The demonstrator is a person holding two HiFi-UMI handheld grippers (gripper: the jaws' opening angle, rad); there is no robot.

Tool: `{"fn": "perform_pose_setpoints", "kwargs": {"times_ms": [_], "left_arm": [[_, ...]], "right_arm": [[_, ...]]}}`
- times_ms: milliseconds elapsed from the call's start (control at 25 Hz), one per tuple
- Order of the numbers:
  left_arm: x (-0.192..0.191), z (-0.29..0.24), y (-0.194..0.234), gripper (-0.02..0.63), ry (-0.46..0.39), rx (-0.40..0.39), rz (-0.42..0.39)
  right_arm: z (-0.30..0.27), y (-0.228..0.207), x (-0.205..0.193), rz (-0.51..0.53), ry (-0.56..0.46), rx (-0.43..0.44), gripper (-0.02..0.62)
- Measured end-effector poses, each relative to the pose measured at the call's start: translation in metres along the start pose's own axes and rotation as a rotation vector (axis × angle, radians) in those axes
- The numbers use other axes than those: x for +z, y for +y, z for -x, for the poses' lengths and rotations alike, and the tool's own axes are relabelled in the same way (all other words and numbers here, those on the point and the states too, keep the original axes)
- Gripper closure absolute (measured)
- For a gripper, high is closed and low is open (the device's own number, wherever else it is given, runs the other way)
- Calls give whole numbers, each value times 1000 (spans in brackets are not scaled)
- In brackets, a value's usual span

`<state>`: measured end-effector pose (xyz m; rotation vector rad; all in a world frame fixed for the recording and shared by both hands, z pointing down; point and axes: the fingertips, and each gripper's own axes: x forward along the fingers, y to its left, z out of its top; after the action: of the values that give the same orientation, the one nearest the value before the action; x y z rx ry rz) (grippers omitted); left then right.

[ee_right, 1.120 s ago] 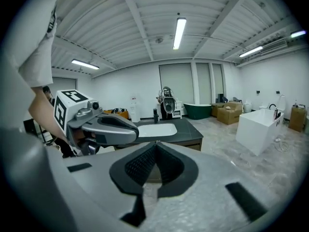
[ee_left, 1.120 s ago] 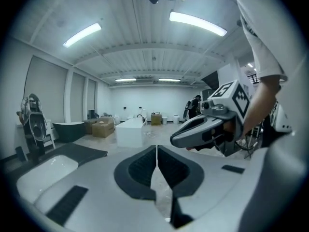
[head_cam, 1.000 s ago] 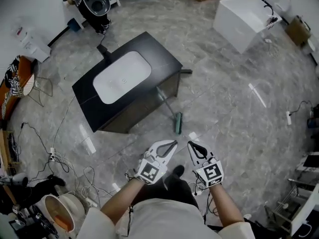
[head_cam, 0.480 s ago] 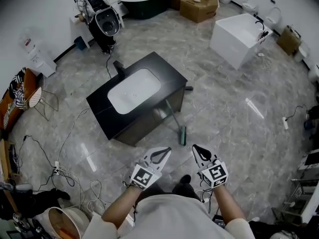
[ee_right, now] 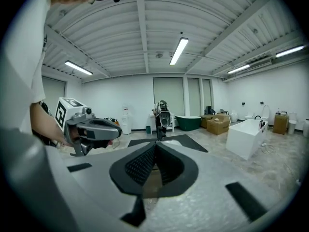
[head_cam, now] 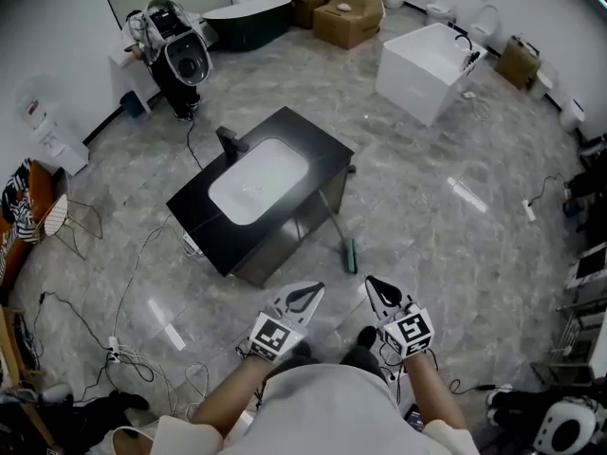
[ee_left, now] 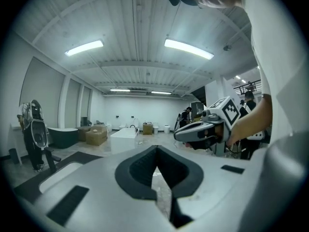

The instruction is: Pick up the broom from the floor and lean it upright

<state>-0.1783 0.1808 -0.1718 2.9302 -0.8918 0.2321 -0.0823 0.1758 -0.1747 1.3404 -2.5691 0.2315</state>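
- Tongs: left gripper and right gripper are both pressed together and pinch nothing. They're held side by side in front of the person's waist, pointing roughly level. Probably just parked, since neither is anywhere near the broom.
- Grey marble floor: wide and glossy, with showroom pieces standing well apart.
- Black vanity cabinet with a white basin stands mid-floor. It's the nearest solid upright, so a sensible prop.
- White tub is far right, dark green bathtub at the back wall, cardboard cartons just beside that.
- Black toilet unit is far left.
- Broom: green head on the floor near the cabinet's right corner, handle slanting up to the cabinet side. It reads as leaned there, head bracing it. The steep top-down angle leaves some doubt between leaning and lying. If leaning, the task looks done.
- Loose cables trail over the floor left of the cabinet.
- Views: only the head view shows the broom. The gripper views show what the head view can't: ceiling strip lights, each other's marker cube, and jaw pads meeting at the tips. The right gripper view looks at the cabinet and toilet unit, the left gripper view at the white tub.
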Motion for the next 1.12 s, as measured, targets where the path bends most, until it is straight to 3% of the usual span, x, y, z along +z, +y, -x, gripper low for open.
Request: {"fn": "perform_pose_setpoints", "kwargs": {"times_ms": [160,360,1120], "left_arm": [[-17,9,10,598,44,-18,64],[-6,5,4,598,33,-37,96],[17,-33,-31,597,41,22,91]], "right_arm": [[5,16,-4,-7,7,-36,595],[18,9,-3,-11,19,-67,595],[78,-59,-3,-87,-19,-86,597]]}}
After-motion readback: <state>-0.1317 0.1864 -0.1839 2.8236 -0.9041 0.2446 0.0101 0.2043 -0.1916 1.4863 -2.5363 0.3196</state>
